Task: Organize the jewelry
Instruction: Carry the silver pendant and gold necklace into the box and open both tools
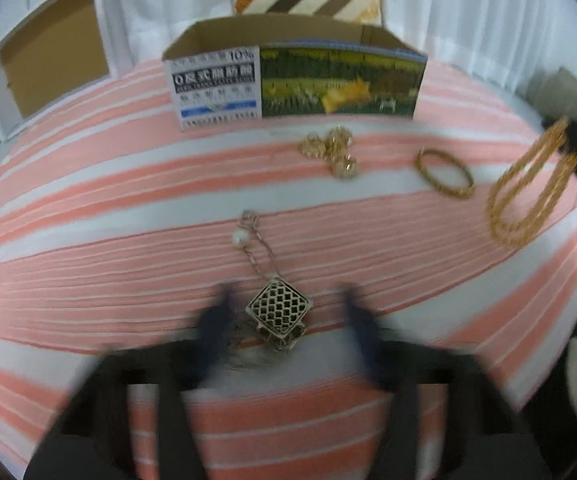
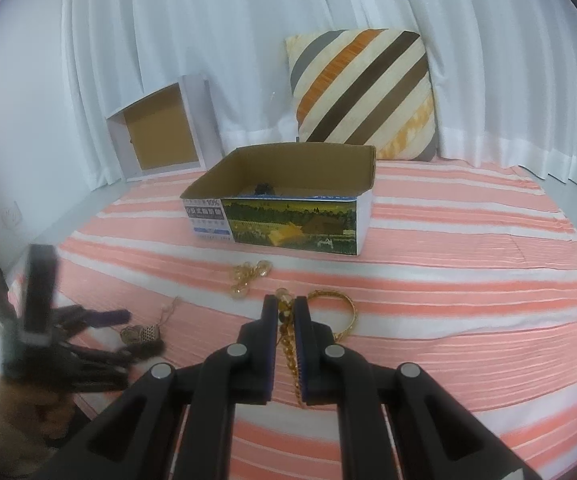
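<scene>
1. The task looks barely under way: the open cardboard box (image 2: 288, 184) near the bed's far edge holds one dark item, too small to identify.
2. The right hand-held gripper (image 2: 286, 320) is closed on a gold chain necklace (image 1: 528, 192), lifted near the bed's right edge.
3. The left hand-held gripper (image 1: 284, 312) stands open around a lattice pendant necklace (image 1: 278, 308) near the front edge.
4. Left lying mid-bed: one gold bangle (image 1: 444, 174) and one gold trinket cluster (image 1: 330, 150).
</scene>
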`<action>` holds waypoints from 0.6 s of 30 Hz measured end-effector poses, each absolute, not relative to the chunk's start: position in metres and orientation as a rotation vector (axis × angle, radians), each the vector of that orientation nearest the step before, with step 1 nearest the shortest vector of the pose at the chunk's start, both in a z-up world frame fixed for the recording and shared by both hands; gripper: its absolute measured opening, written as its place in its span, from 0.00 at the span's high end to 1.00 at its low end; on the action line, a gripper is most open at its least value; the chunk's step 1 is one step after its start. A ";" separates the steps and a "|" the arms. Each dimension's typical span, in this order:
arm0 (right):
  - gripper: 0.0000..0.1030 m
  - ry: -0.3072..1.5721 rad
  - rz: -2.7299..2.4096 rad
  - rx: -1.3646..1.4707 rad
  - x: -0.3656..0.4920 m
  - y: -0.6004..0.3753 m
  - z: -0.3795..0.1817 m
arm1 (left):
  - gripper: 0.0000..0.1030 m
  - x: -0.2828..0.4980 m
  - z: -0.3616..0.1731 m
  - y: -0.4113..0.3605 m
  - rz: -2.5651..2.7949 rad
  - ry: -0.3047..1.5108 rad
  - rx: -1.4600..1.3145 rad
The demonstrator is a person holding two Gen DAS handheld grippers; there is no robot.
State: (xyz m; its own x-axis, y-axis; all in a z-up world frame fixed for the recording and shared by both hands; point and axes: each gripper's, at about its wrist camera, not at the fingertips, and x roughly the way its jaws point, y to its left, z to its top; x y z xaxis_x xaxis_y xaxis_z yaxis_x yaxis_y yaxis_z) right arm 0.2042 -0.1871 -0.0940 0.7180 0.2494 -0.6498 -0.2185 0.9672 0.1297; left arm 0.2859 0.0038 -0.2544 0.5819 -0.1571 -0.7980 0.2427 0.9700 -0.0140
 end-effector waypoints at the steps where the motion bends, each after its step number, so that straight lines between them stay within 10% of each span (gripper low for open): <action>1: 0.92 0.726 0.259 0.045 0.203 -0.188 -0.093 | 0.68 0.285 -0.253 0.006 -0.235 0.916 0.080; 18: 0.92 0.678 0.290 0.089 0.208 -0.188 -0.065 | 0.69 0.281 -0.141 0.034 -0.232 0.785 -0.129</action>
State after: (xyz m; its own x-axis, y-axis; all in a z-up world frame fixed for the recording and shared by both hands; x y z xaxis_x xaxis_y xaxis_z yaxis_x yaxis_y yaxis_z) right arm 0.2080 -0.1876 -0.0649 0.7401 0.2932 -0.6051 -0.2356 0.9559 0.1751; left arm 0.2807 0.0339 -0.1414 0.6834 -0.2541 -0.6844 0.1586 0.9668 -0.2006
